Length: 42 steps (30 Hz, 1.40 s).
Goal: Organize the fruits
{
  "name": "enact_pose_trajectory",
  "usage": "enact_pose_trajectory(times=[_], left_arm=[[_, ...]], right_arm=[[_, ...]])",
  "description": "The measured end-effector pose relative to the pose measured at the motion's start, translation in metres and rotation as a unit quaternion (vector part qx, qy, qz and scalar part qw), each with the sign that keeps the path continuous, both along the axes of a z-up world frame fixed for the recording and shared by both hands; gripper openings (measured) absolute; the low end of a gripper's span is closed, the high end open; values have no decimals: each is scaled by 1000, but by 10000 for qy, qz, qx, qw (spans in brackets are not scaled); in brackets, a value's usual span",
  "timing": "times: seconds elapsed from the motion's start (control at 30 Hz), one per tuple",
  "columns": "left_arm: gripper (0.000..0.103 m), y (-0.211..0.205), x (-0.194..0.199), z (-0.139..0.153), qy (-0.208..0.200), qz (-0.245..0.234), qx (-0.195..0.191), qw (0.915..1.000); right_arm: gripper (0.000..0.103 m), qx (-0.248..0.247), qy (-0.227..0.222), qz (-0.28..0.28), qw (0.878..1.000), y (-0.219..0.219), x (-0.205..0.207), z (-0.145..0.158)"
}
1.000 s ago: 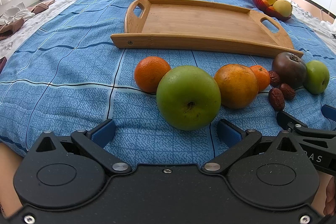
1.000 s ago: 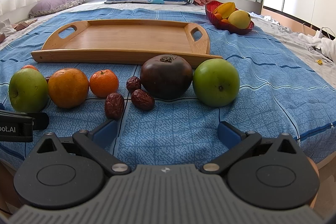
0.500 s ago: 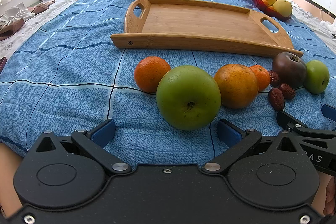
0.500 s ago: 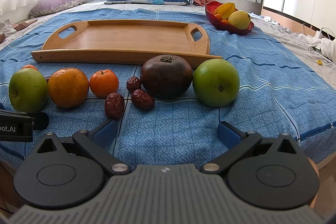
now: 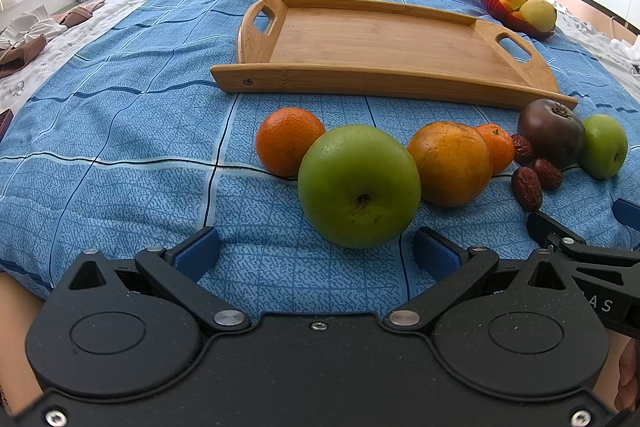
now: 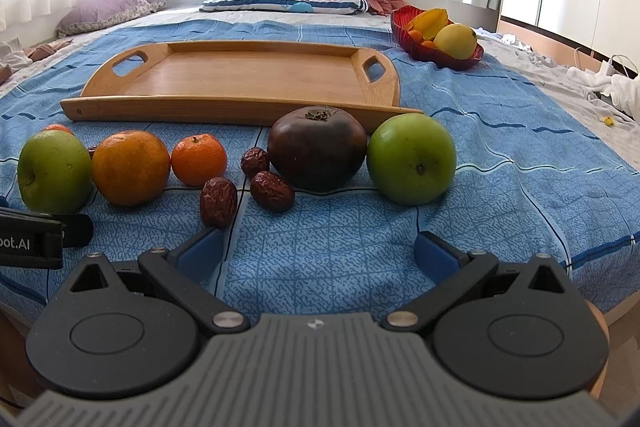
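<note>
Seemingly at rest, the left gripper point(image 5: 316, 247) hovered low over the blue bedspread point(image 5: 120, 131), jaws spread wide and holding nothing, w/ a big green apple point(image 5: 359, 185) just ahead, between its fingertips but untouched. Beyond that apple's left shoulder sat an orange point(image 5: 289, 140); to its right, a larger orange point(image 5: 450, 163), then a small tangerine point(image 5: 496, 148). The right gripper point(image 6: 319, 249) was likewise released, empty, approx. level w/ the left. Just ahead of its left finger lay three red dates point(image 6: 218, 201); straight ahead sat a dark purple fruit point(image 6: 317, 148), and touching that fruit's right side, a second green apple point(image 6: 411, 158). Behind the whole row lay an empty wooden tray point(image 6: 240, 75). Far off to the right stood a red bowl point(image 6: 436, 57) w/ yellow fruit.
</note>
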<state>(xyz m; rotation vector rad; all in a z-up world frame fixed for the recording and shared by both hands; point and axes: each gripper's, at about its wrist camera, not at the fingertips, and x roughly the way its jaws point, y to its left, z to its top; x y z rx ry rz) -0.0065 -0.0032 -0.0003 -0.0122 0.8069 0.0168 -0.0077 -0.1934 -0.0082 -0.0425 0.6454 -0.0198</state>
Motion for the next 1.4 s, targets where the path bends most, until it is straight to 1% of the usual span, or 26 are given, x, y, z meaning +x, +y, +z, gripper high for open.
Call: enact_pose_trajectory(times=[0.97, 1.07, 1.2, 1.27, 1.33, 1.4], left_arm=[[103, 1, 0, 0, -22, -4, 26, 10000], [103, -1, 0, 5, -33, -16, 29, 10000], [103, -1, 0, 5, -84, -36, 61, 9999], [103, 1, -1, 4, -157, 8, 14, 9999], [103, 1, -1, 3, -242, 75, 38, 9997], [103, -2, -1, 4, -268, 114, 94, 9995]], right_arm=[[103, 25, 30, -6, 10000, -2, 2, 0], [103, 7, 28, -4, 10000, -1, 1, 0], [103, -1, 50, 6, 10000, -1, 2, 0], [103, 70, 60, -46, 9999, -2, 2, 3], [103, 118, -12, -55, 9999, -2, 1, 6], [103, 215, -80, 59, 9997, -4, -1, 9]])
